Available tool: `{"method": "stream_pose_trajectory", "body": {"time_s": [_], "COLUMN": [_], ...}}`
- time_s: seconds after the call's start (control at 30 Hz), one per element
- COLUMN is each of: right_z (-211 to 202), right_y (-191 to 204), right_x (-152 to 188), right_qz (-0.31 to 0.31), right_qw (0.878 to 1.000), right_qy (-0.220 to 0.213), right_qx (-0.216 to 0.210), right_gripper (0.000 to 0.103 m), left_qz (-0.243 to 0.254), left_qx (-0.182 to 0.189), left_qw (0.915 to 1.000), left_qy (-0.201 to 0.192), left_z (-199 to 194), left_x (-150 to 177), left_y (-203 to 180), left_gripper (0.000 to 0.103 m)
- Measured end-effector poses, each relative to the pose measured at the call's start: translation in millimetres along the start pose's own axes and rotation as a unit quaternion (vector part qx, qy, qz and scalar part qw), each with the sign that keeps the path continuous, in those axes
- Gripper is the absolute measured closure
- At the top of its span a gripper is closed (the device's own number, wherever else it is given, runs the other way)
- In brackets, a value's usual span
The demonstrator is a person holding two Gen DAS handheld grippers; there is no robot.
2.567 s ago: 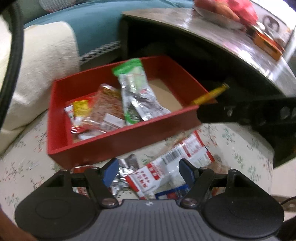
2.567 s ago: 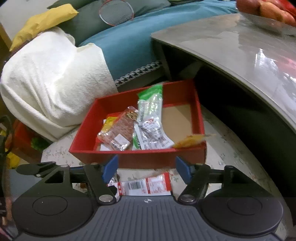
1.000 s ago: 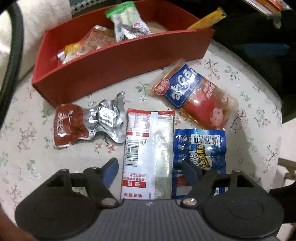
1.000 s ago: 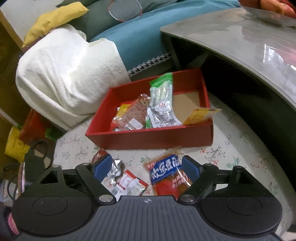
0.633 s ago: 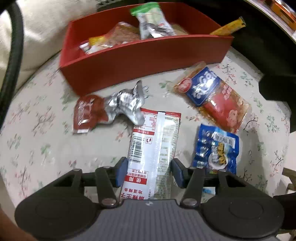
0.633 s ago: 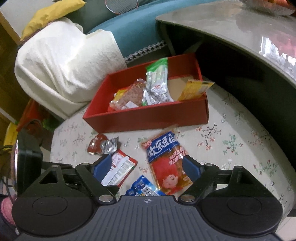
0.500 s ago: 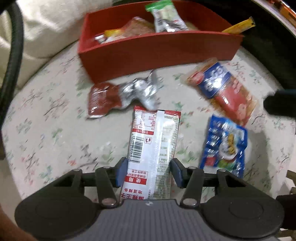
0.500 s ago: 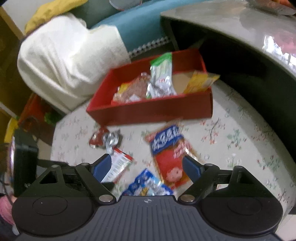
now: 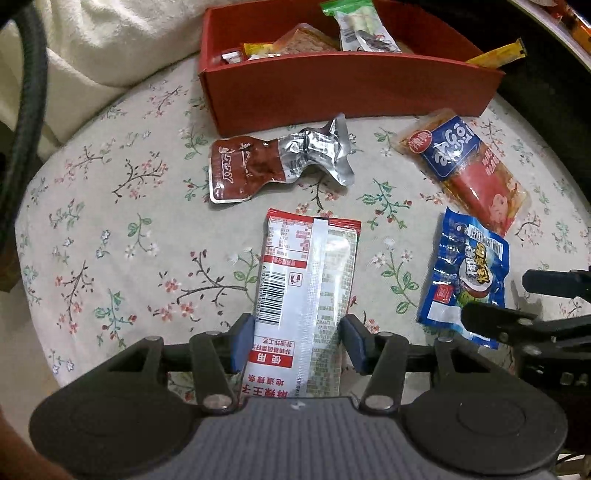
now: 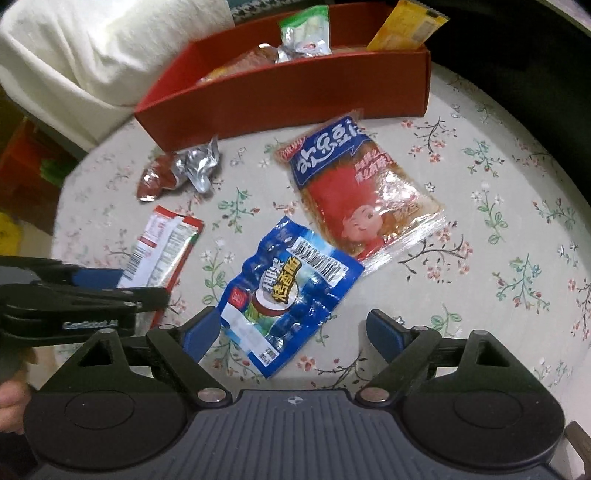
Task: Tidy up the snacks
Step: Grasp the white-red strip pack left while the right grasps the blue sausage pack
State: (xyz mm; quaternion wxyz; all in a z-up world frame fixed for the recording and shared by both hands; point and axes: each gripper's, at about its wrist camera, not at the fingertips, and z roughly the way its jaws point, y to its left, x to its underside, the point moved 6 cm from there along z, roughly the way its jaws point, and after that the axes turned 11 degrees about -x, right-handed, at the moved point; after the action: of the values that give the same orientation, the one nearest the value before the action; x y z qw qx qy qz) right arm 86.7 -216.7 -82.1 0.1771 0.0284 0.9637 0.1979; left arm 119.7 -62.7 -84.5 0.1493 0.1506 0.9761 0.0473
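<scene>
Snacks: I count four loose packets on the floral cloth (image 9: 110,229), all in front of the red box (image 9: 332,92).
White packet (image 9: 306,295): barcode and red label panel facing up, Chinese print, "使用" readable near my left fingers; lies lengthwise along the left gripper.
Blue packet (image 10: 288,288): barcode, yellow Chinese lettering I can't read; lies between my right fingers, nearer the left one.
Red-blue packet (image 10: 354,188): white stylised lettering on blue, cartoon face on red; just beyond the blue packet, touching its corner.
Foil pouch (image 9: 277,162): brown front, silver crumpled end, script unreadable; close to the box wall.
Box contents: green packet (image 9: 354,26), brownish packet (image 9: 306,40), yellow packet (image 10: 402,26) leaning over the far corner; small bits at left, count unclear.
Left gripper (image 9: 299,343): my fingers are closed in on both long edges of the white packet, gripping it.
Right gripper (image 10: 291,332): my fingers are spread wide, holding nothing; "GenRobot.AI" is printed on the left gripper's side, seen from the right wrist.
Around: white towel (image 10: 92,44) behind the box, dark table edge (image 9: 546,48) at right.
</scene>
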Motion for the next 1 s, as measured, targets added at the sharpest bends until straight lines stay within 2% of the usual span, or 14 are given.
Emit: {"method": "stream_pose_trajectory", "body": {"time_s": [0.2,0.57,1.0], "right_z": [15,23,26], "right_y": [7,3,3], "right_x": [4,7,7], "right_qz": [-0.004,0.004,-0.007], "right_qw": [0.999,0.998,0.997], "right_qy": [-0.006,0.002,-0.003], "right_qx": [0.046,0.062,0.076], "right_gripper": [0.008,0.0,0.0], "left_qz": [0.004,0.013,0.017], "left_qx": [0.001,-0.003,-0.004], "left_qw": [1.0,0.9999,0.9998], "left_qy": [-0.002,-0.006,-0.009], "left_z": [2,1,1], "left_x": [2,3,4], "left_y": [3,-1,-1], "left_gripper": [0.054,0.053,0.053]}}
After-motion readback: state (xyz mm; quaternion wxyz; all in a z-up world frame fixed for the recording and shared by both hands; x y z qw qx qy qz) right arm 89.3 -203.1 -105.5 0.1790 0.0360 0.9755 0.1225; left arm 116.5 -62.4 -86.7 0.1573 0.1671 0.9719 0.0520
